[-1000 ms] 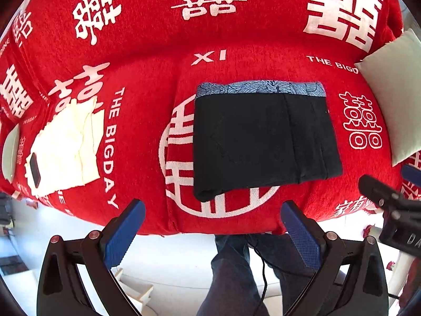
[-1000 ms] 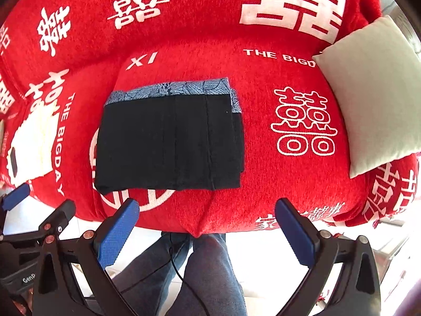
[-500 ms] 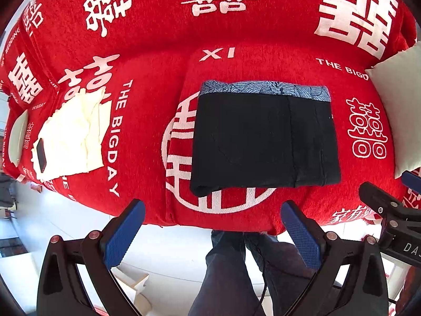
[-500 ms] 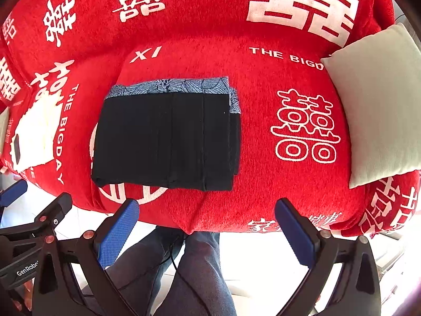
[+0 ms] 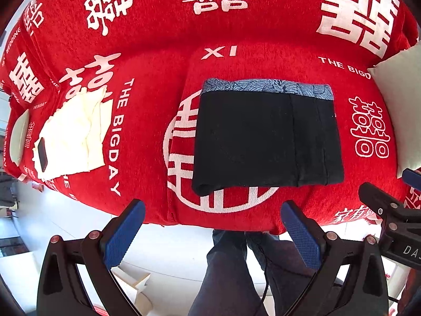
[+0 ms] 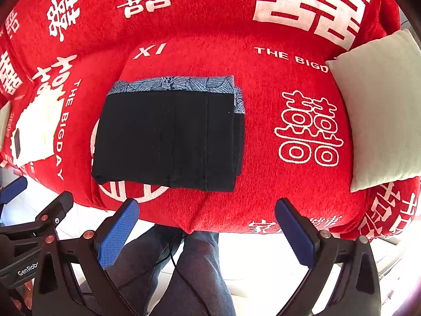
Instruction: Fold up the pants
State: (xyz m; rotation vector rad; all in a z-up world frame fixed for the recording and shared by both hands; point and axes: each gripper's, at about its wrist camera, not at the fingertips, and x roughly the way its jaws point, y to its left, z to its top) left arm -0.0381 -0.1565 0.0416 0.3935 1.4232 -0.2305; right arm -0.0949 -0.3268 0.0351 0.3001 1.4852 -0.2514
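Observation:
The black pants (image 5: 265, 139) lie folded in a flat rectangle on the red sofa seat (image 5: 147, 121), with a blue patterned waistband along the far edge. They also show in the right wrist view (image 6: 168, 137). My left gripper (image 5: 213, 237) is open and empty, held off the sofa's front edge, apart from the pants. My right gripper (image 6: 208, 234) is open and empty, also in front of the sofa. The right gripper's body shows at the right edge of the left wrist view (image 5: 389, 221).
A cream folded cloth (image 5: 73, 129) with a dark phone (image 5: 42, 155) on it lies at the seat's left. A pale cushion (image 6: 379, 110) sits at the right. The person's legs (image 5: 236, 268) in dark trousers stand below, on a white floor.
Both grippers have drawn back from the sofa, so the pants sit a little farther off in both views. The pants have not moved.

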